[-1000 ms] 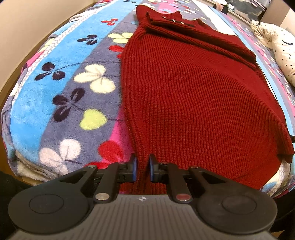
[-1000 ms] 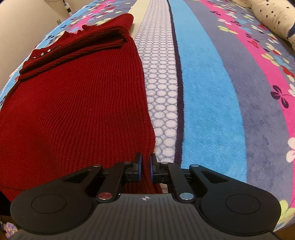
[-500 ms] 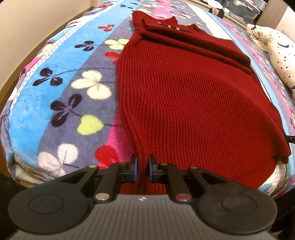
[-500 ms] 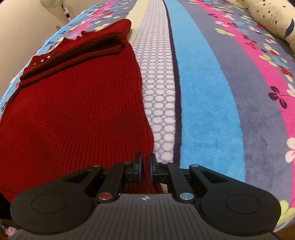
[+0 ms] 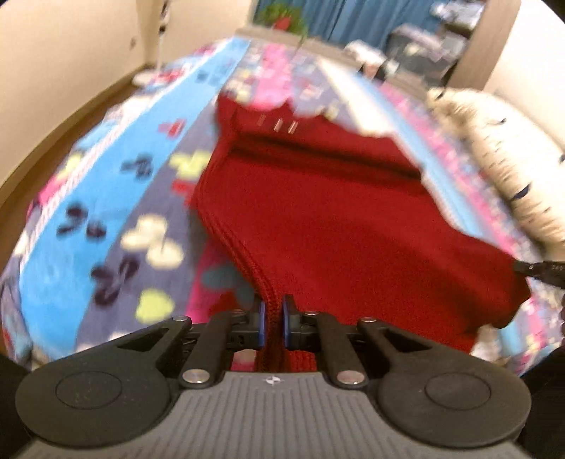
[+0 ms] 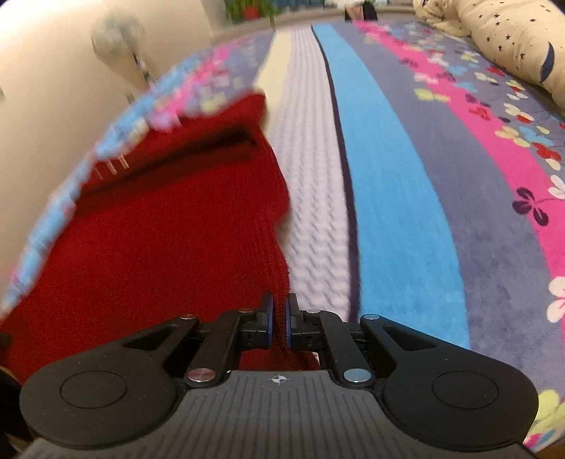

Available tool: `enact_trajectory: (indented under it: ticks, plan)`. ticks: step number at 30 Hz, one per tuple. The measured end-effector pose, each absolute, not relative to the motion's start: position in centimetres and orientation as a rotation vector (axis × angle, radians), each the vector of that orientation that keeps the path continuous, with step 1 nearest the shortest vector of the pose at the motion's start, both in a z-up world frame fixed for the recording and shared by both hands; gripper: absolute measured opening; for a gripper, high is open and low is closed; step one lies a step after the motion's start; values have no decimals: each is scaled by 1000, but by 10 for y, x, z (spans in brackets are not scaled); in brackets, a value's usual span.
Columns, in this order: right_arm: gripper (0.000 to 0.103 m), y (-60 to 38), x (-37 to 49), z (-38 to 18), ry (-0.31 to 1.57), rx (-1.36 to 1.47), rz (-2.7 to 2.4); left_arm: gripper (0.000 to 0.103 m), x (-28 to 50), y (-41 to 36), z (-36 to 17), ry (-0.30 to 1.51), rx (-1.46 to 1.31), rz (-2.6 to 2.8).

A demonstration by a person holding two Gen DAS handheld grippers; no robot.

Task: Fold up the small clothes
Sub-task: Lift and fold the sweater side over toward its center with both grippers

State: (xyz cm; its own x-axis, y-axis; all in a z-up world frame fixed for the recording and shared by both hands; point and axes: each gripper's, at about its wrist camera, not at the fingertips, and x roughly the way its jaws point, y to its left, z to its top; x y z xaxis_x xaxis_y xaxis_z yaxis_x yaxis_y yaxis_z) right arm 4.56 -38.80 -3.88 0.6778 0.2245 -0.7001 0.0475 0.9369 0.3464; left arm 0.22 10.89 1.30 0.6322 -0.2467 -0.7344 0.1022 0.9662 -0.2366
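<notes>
Bed covered by a fleece blanket (image 6: 388, 197) in blue, grey, pink and white stripes with a flower print. Cream pillow (image 6: 519, 46) with dark stars lies along the right edge. Standing fan (image 6: 118, 39) by the cream wall (image 5: 63, 56). Green plant (image 5: 282, 16) beyond the bed, blurred.

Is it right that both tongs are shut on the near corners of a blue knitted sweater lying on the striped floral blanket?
Not quite: the sweater is dark red, not blue, as both wrist views show. The rest holds: the left tongs and right tongs are each shut on a near corner, on the striped floral blanket.
</notes>
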Motion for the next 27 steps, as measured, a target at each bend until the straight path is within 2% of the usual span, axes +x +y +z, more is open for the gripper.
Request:
enact_trajectory:
  ticks: [6,15,21,27]
  plan:
    - [4,-395,4,17,634,420,209,7,-12,121,71,726,-195,-262]
    - [4,-417,-75,55,459,516,273,6,-53,168,119,629,-321,-309]
    - [4,-436,-91,44,437,606,226,6,-36,181,115,642,-369,-307]
    - [4,-429,-51,30,524,584,193,6,9,183,99,683,-370,-283]
